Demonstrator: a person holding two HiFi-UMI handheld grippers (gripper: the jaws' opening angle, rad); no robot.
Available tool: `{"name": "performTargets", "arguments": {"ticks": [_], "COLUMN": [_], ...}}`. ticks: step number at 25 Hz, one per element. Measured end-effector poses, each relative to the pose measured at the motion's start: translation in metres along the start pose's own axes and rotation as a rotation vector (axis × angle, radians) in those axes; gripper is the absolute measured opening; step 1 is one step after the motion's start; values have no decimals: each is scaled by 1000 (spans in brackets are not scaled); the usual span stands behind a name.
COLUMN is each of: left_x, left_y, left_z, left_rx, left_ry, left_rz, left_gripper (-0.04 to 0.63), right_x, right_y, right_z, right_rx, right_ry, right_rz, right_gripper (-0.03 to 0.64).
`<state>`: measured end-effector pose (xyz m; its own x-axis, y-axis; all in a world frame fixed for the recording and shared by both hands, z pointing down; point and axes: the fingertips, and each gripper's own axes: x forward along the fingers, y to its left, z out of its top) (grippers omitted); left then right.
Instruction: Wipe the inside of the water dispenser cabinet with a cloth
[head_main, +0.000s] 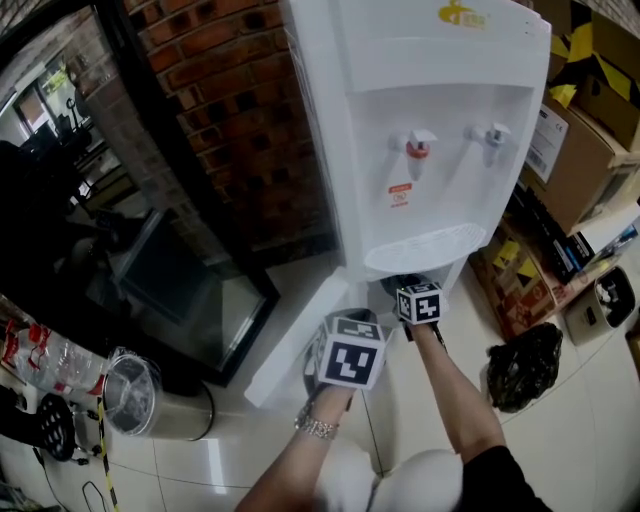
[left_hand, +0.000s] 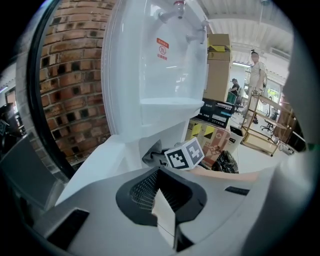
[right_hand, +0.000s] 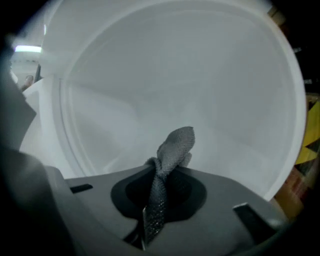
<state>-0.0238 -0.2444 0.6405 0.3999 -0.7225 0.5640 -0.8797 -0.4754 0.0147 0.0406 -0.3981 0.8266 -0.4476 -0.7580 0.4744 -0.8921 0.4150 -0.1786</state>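
At lower centre of the right gripper view, the right tongs (right_hand: 152, 210) pinch a grey cloth (right_hand: 172, 147) inside the white water dispenser cabinet (right_hand: 175, 75); the left tongs (left_hand: 165, 215) are closed and empty, outside it.

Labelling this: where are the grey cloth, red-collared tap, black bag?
Grey textured cloth (right_hand: 176, 144), right gripper view, its bunched tip.
White red-collared tap (head_main: 417, 148), head view, its red collar.
Crumpled black plastic bag (head_main: 523, 366), head view, its middle.
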Motion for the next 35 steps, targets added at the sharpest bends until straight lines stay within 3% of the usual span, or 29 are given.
{"name": "performTargets", "arguments": {"ticks": [4, 9, 12, 17, 19, 23, 26, 32, 35], "left_x": [-2, -3, -3, -1, -1, -2, -1, -3, -5], "left_y": [2, 6, 8, 6, 5, 4, 3, 4, 4], "left_z": [0, 3, 5, -1, 0, 1, 0, -1, -1], "left_rx": [0, 15, 36, -6, -7, -4, -2, -1, 1], "left_ry": [-1, -10, -17, 0, -3, -4, -1, 0, -2], "left_rz": [6, 12, 18, 7, 2, 0, -2, 2, 3], "left_gripper": [2, 2, 2, 2, 2, 2, 2, 2, 2], "right_x": [19, 26, 24, -3, -16, -29, -22, 5, 10], "right_y": [38, 48, 19, -56, -76, -77, -55, 39, 48], "right_z": [-31, -42, -64, -76, -66, -32, -26, -22, -31], "right_rx": [-58, -101, -56, 21, 40, 12, 10, -124, -179], "right_ry": [100, 122, 182, 241, 205, 84, 81, 60, 86], "right_rz": [84, 83, 19, -197, -259, -290, -243, -1, 15], "right_gripper": [32, 32, 33, 32, 32, 32, 33, 34, 34]}}
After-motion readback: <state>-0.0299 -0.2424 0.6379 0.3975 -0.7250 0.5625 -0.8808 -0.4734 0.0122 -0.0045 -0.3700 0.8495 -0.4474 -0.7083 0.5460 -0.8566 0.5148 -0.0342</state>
